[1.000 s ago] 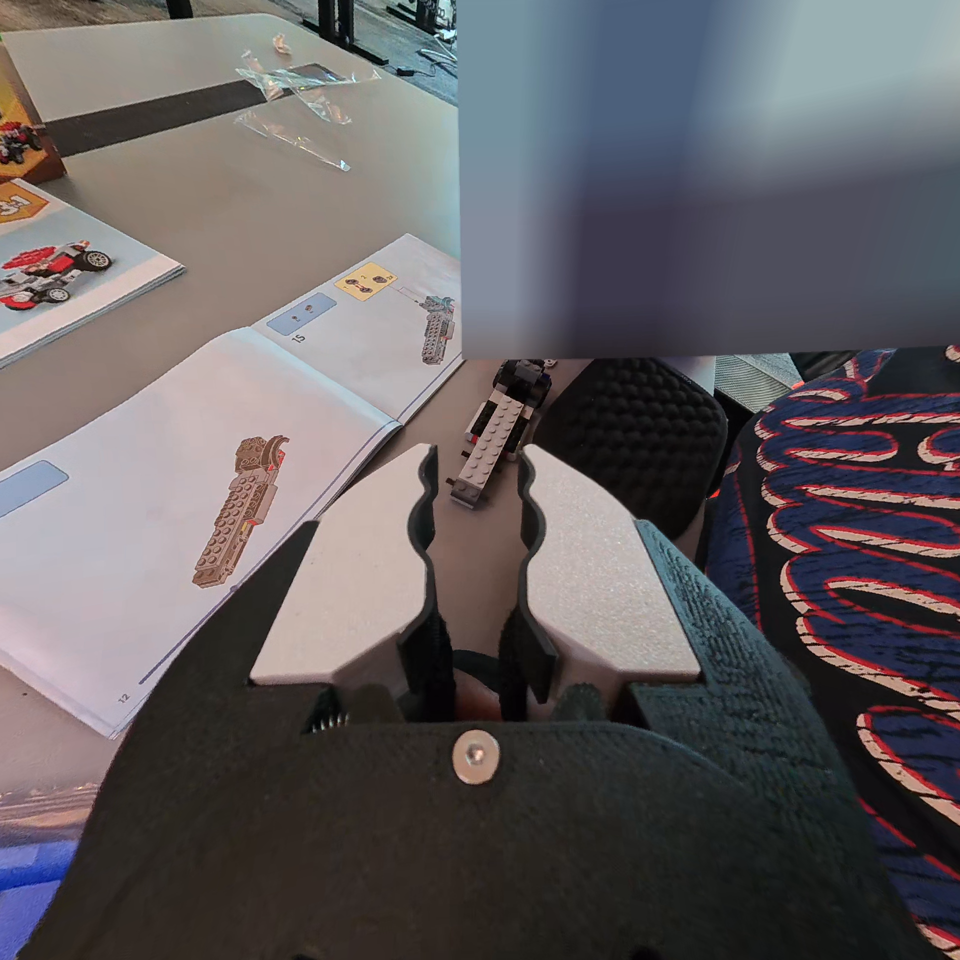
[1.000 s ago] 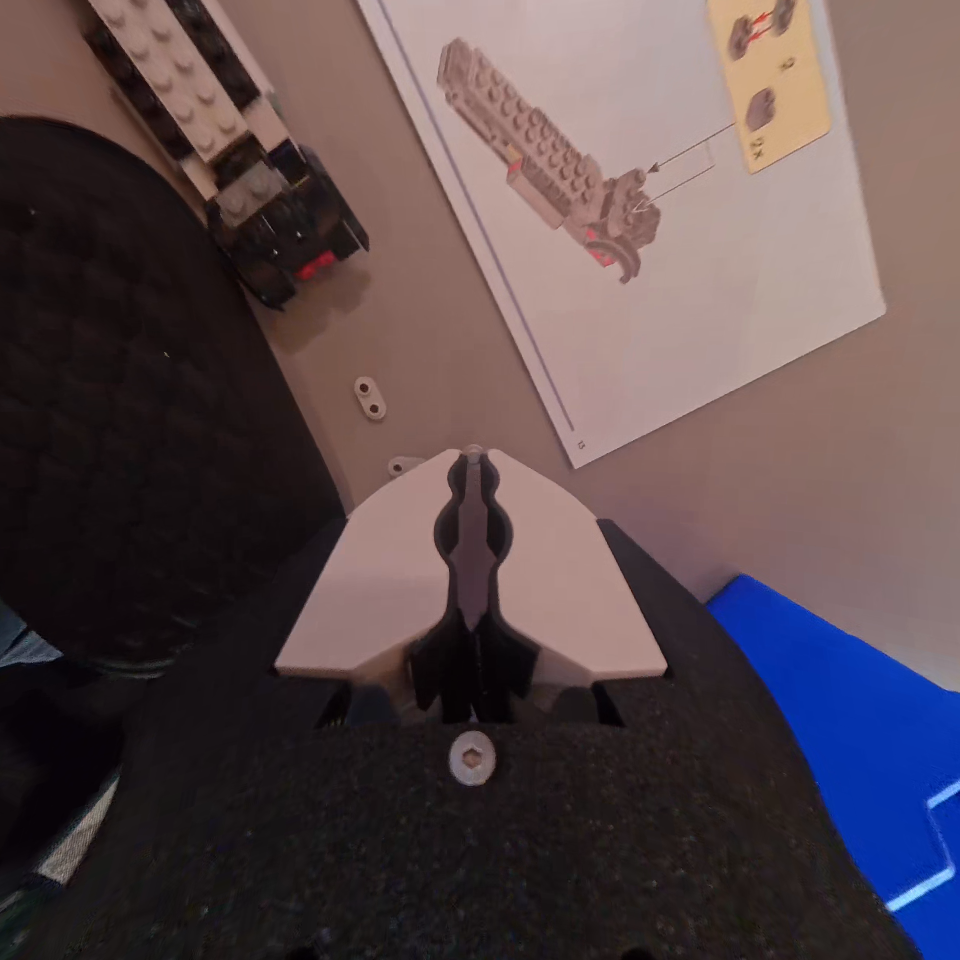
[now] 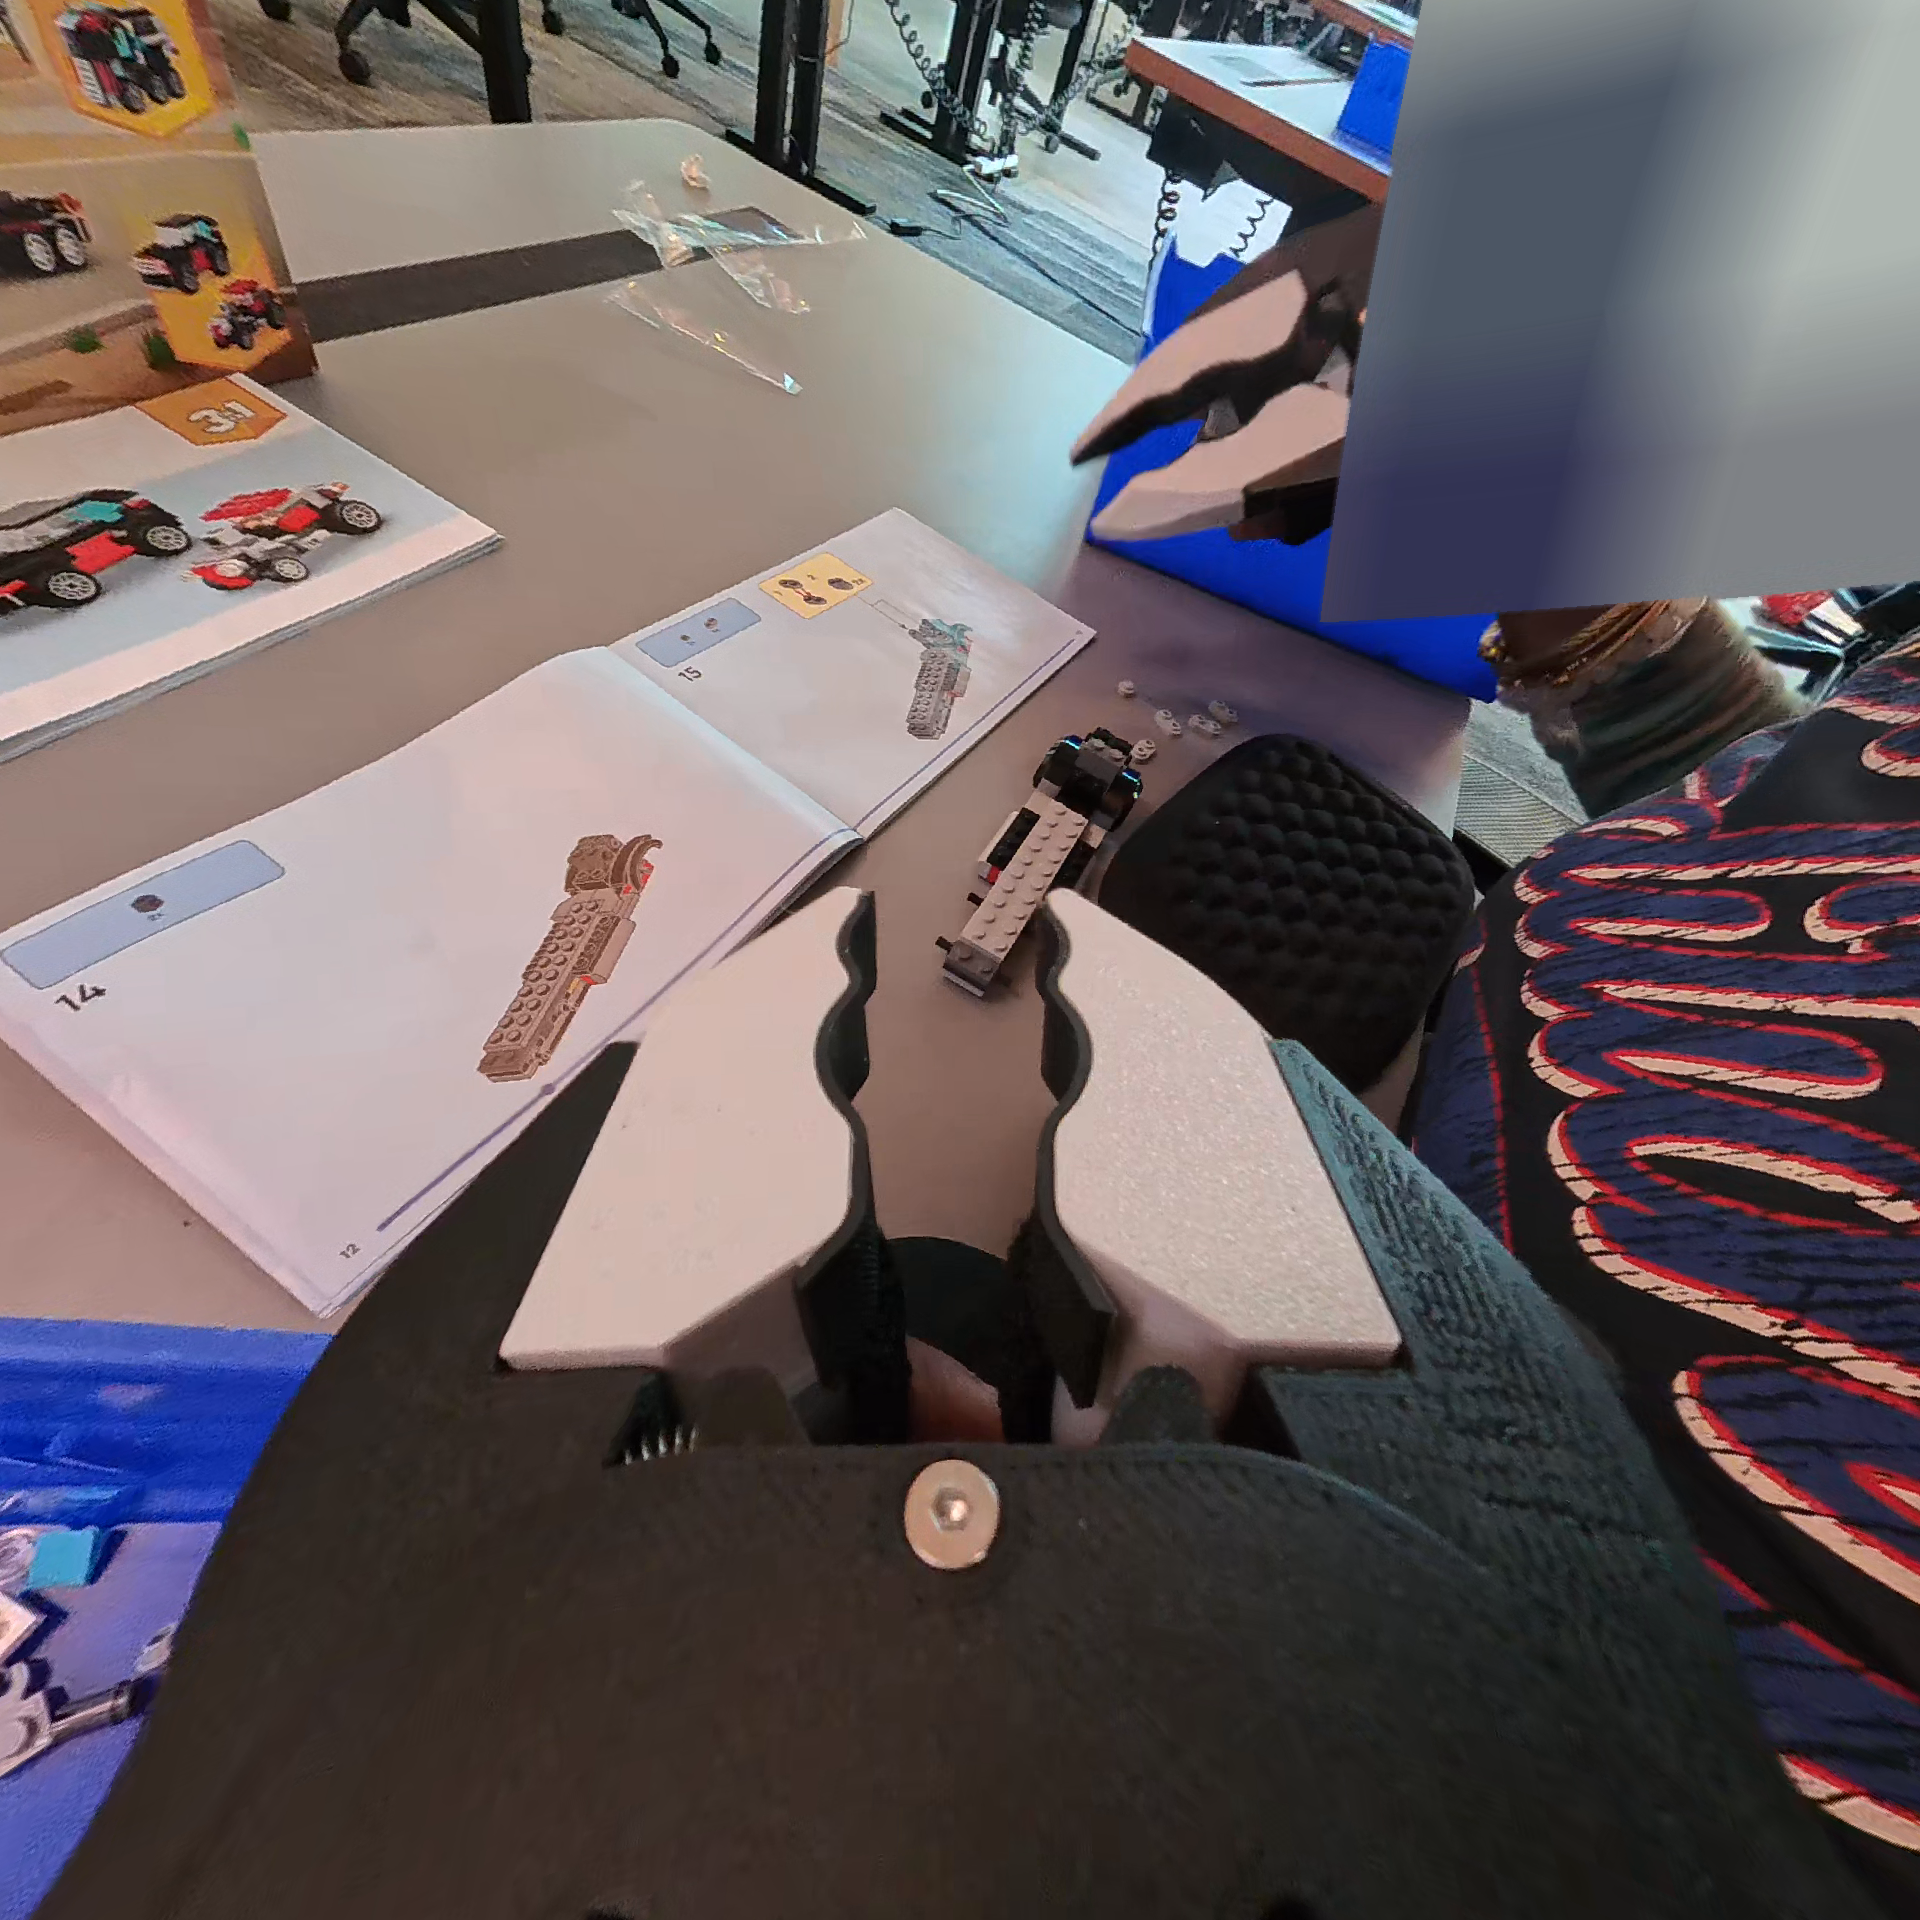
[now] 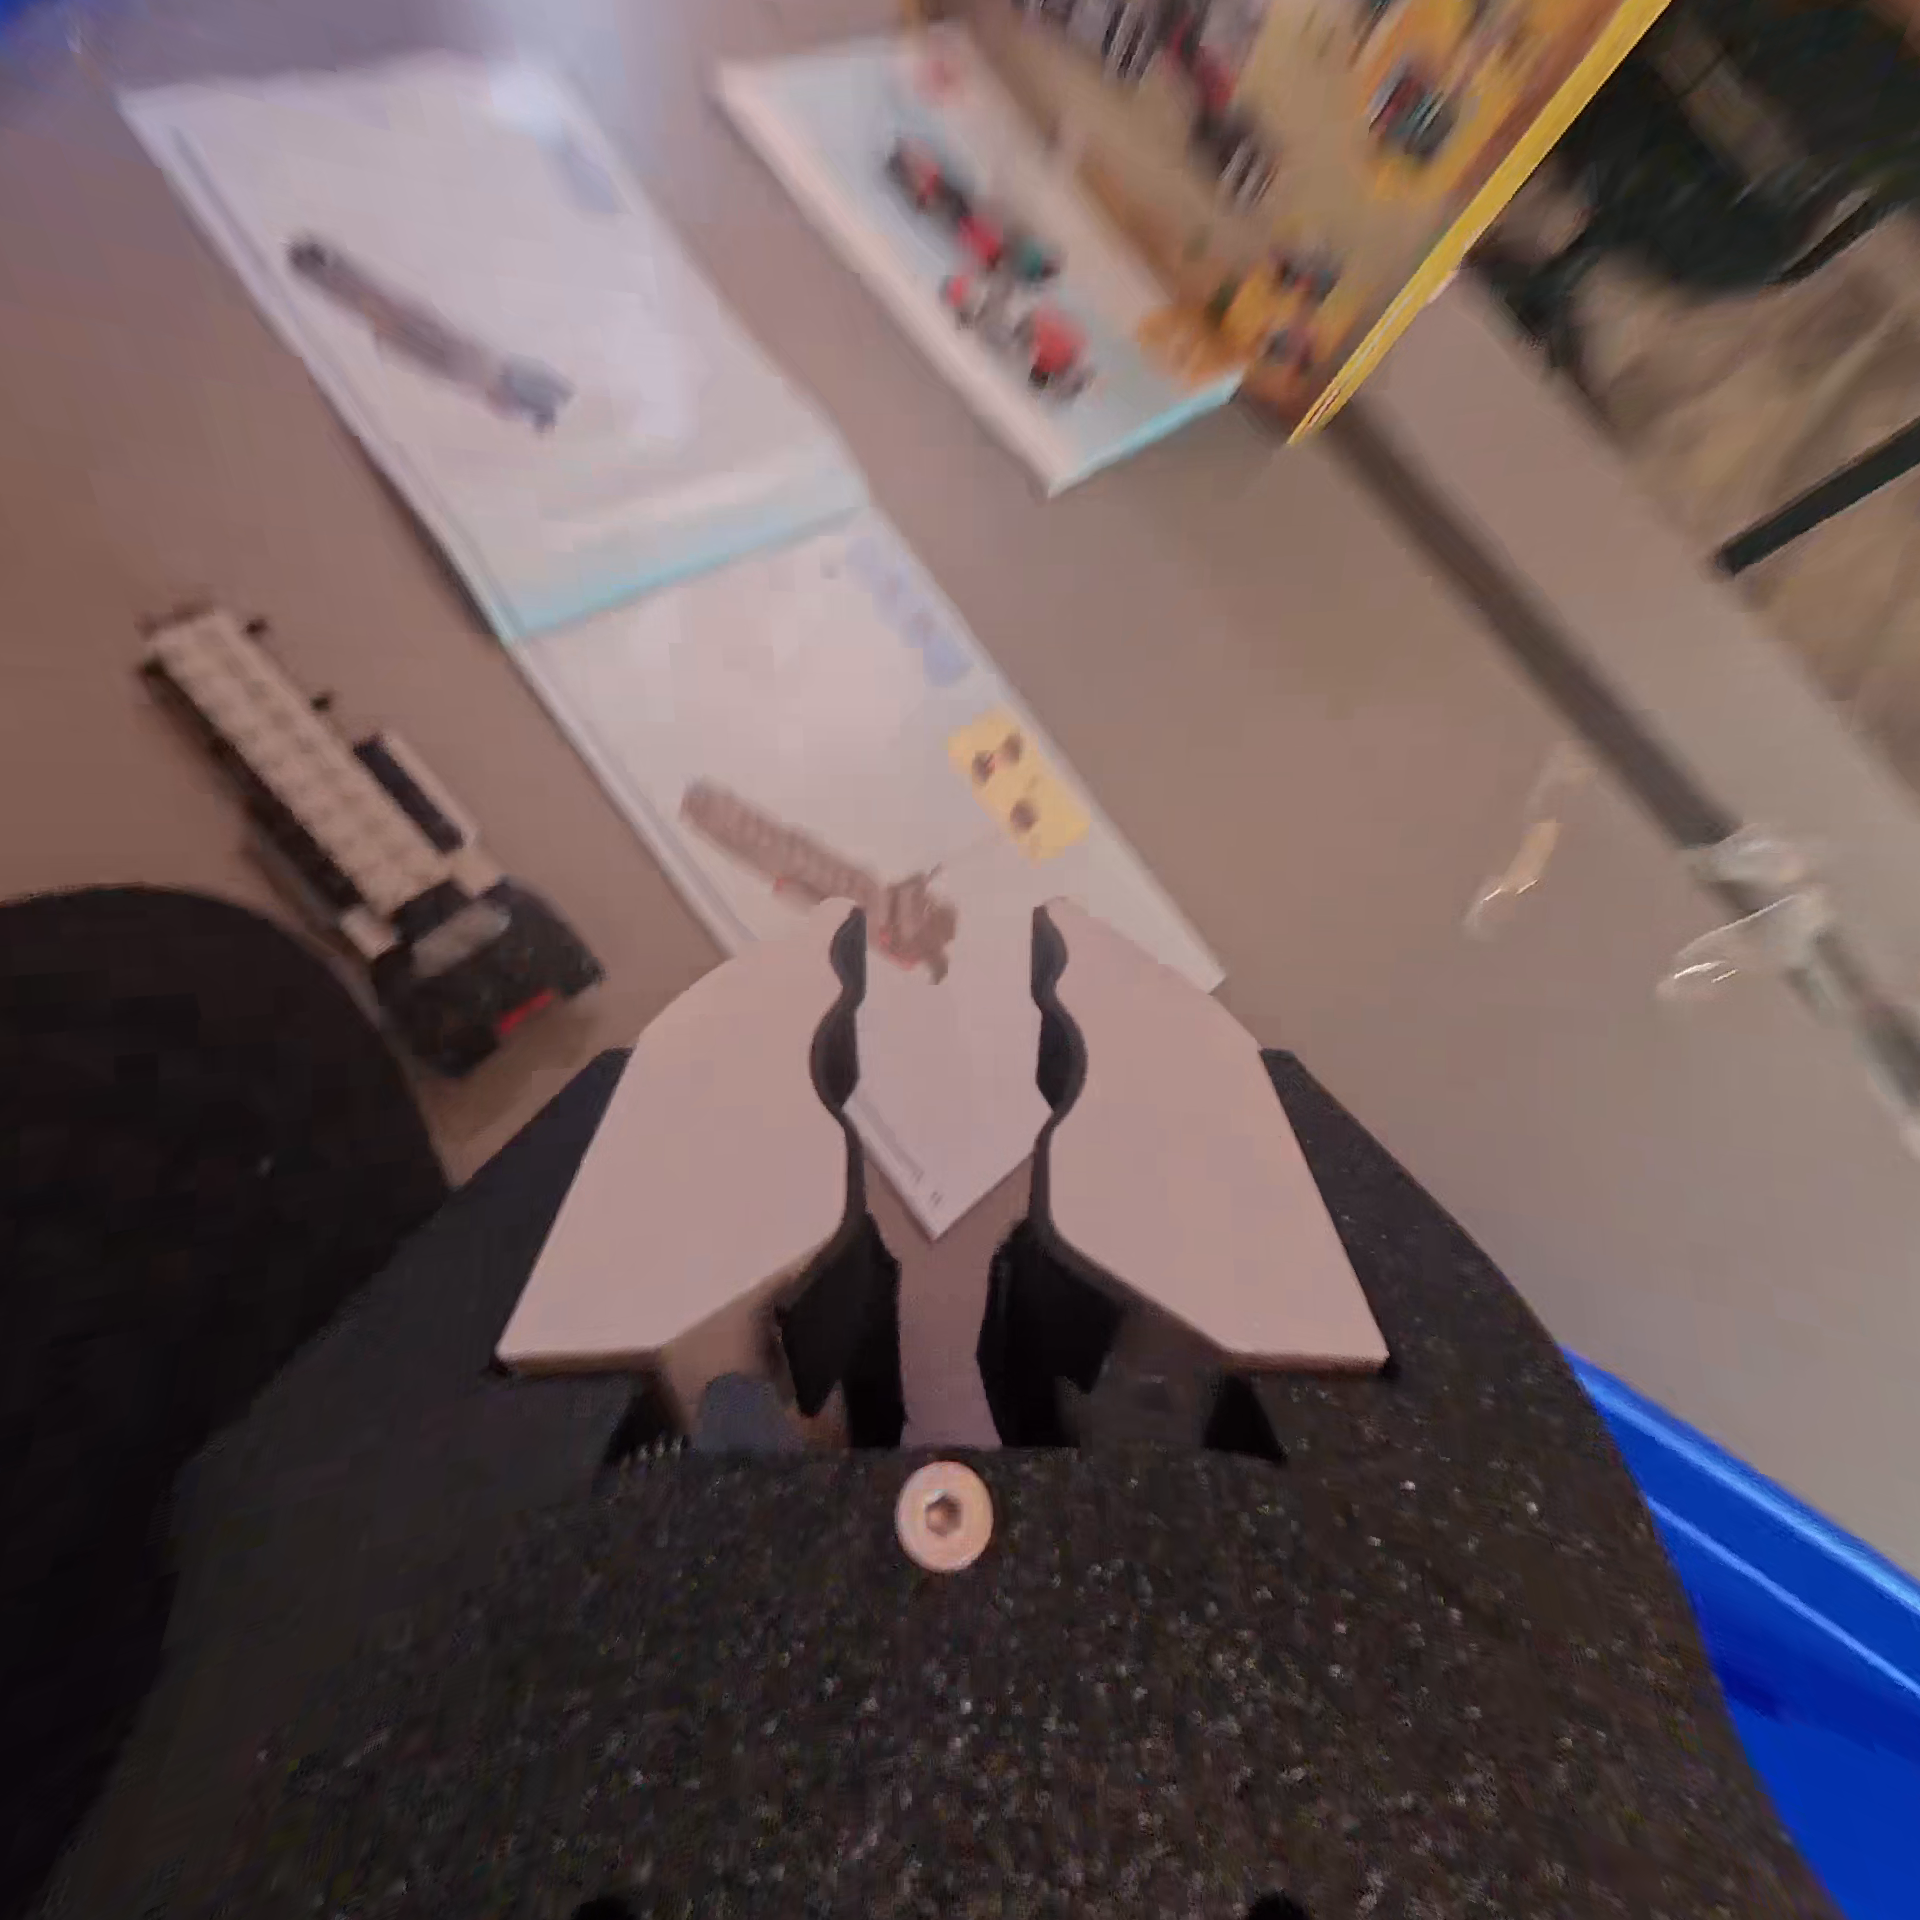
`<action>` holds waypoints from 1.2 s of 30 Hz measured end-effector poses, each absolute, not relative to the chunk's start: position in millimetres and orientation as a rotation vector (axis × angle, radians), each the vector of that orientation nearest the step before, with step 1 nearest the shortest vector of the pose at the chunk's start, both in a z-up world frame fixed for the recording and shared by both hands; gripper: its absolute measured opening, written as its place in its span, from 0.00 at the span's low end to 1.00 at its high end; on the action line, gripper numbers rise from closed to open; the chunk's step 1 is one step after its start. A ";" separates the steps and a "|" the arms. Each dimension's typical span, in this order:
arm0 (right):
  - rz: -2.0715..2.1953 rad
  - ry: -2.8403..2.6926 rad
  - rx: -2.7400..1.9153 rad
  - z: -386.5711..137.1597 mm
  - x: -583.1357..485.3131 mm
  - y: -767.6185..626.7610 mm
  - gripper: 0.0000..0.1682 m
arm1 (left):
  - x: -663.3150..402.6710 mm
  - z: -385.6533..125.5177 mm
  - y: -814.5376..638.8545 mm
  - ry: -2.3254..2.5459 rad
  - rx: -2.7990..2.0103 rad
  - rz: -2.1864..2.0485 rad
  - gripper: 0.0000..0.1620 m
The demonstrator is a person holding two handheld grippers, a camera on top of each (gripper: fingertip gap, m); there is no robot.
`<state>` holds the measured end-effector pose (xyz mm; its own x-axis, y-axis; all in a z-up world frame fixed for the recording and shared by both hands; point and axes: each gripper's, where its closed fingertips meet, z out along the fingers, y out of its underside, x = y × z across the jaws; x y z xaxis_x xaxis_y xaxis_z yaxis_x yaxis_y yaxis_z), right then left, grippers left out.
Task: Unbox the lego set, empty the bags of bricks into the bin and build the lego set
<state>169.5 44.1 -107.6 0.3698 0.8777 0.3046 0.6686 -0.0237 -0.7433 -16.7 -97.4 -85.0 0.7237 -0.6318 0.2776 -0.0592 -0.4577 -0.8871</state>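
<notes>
my left gripper [image 3: 954, 925], two pale grainy fingers with wavy black inner edges on a black textured body, hangs low over the matte grey table [image 3: 935, 416] with its jaws apart and nothing between them; just beyond its tips lies the partly built lego model [image 3: 1023, 868], a long studded grey plate on a black chassis, flat on the table beside a black dimpled pad [image 3: 1288, 873]. left of the model the instruction booklet [image 3: 436, 904] lies open, glossy white; a few small loose grey pieces [image 3: 1184, 719] rest just past the model. far left stands the cardboard lego box [image 3: 135, 208], with crumpled clear plastic bags [image 3: 717, 249] far across the table. my right gripper [image 4: 943, 925] is raised and tilted above the booklet's near corner, jaws parted and empty, in a motion-blurred view; a blue bin [image 4: 1787, 1621] edge shows at its right. against the frame a second ago, the right gripper has lifted off the table and opened from nearly shut, while the left keeps its gap and place.
</notes>
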 end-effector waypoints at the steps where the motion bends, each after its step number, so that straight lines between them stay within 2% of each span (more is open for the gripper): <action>1: 0.287 -1.328 -1.701 -100.6 167.1 46.8 0.21 | -16.6 -84.7 -97.0 0.526 -1.953 -0.741 0.18; 5: 0.192 -1.242 -1.606 -91.7 167.4 55.4 0.37 | -13.2 -85.0 -96.7 0.537 -1.951 -0.745 0.18; 7: 0.224 -1.220 -1.623 -95.4 165.2 53.9 0.40 | -12.9 -87.3 -96.0 0.547 -1.961 -0.731 0.18; 12: 0.438 -1.129 -1.605 -89.2 152.6 41.4 0.26 | -16.6 -89.5 -92.4 0.545 -1.975 -0.676 0.18; 15: 0.657 -1.043 -1.493 -69.9 136.6 25.6 0.06 | -19.7 -85.6 -90.3 0.534 -1.952 -0.642 0.18; 16: 0.736 -1.006 -1.431 -61.0 130.5 19.0 0.04 | -21.0 -84.2 -89.8 0.529 -1.944 -0.635 0.18; 21: 0.803 -0.911 -1.301 -44.2 121.4 11.8 0.04 | -31.7 -77.1 -85.5 0.471 -1.914 -0.600 0.18; 31: 0.732 -1.102 -1.356 -69.1 99.6 -0.6 0.05 | -33.1 -77.9 -106.0 0.449 -1.936 -0.677 0.18; 36: 0.735 -1.168 -1.330 -78.3 80.7 -15.2 0.05 | -68.2 -82.4 -123.6 0.455 -2.052 -0.523 0.18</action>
